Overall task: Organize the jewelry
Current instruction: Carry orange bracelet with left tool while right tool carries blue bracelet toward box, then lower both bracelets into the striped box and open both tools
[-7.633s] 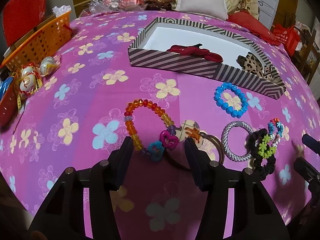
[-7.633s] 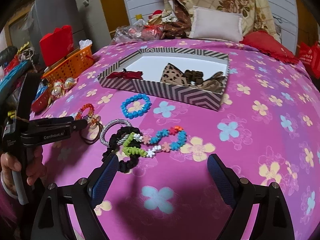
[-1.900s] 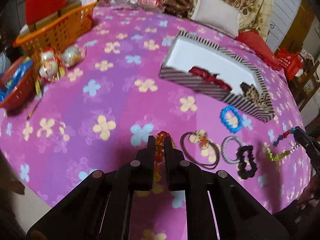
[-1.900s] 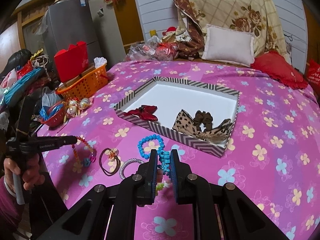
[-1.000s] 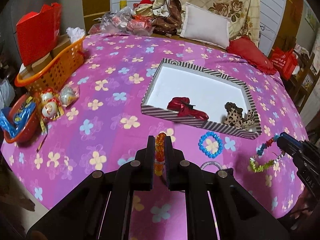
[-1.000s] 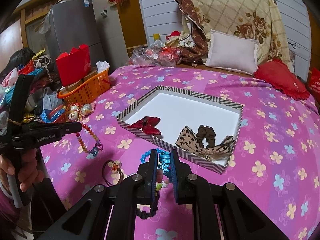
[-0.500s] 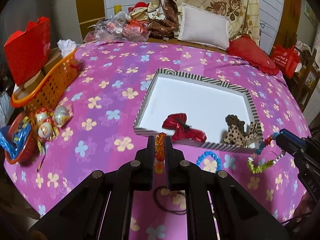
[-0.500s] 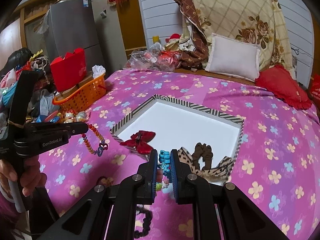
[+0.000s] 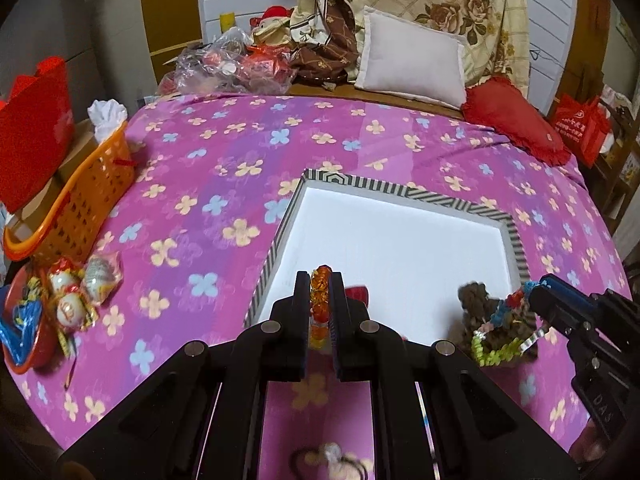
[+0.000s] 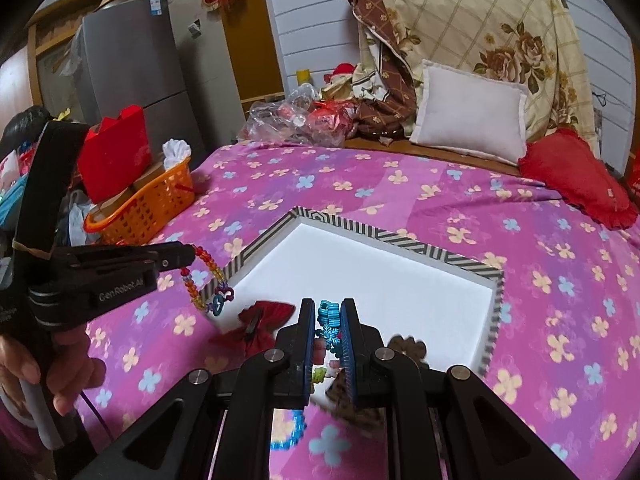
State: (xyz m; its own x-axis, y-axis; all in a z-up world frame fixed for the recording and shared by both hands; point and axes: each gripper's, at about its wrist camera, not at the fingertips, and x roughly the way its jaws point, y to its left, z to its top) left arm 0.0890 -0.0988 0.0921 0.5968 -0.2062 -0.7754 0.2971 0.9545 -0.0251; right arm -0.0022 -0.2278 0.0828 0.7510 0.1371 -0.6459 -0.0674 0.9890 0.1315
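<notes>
My left gripper (image 9: 319, 280) is clamped on the orange bracelet (image 9: 319, 304), its beads squeezed between the two black fingers (image 9: 299, 300). In the right wrist view I see that same bracelet (image 10: 204, 276) hanging in a loop from the left gripper (image 10: 191, 257), with small blue and purple charms at its low end, dangling over the near left corner of the box (image 10: 360, 232). My left hand (image 10: 60, 364) shows below, wrapped round the handle.

My right gripper (image 10: 329, 312) is closed on the flower bracelet (image 10: 328, 320); blue beads stick out between the blue-lined fingers (image 10: 347, 340). From the left wrist I see the right gripper (image 9: 538, 296) at the right edge, with the flower bracelet (image 9: 500, 332) drooping from it in blue, red, white and green over the box's near right corner, above the leopard bow (image 9: 476, 300).

The striped box (image 9: 400, 190) sits on the pink cloth (image 9: 240, 184), its white floor mostly bare. A red bow (image 10: 260, 324) lies at its near left side. A blue bracelet (image 10: 288, 436) rests on the cloth in front of the box, blurred. A brown hair tie (image 9: 328, 460) lies under my left gripper, also blurred. An orange basket (image 9: 76, 204) stands at the cloth's left edge, with wrapped eggs (image 9: 76, 292) just beside it.
</notes>
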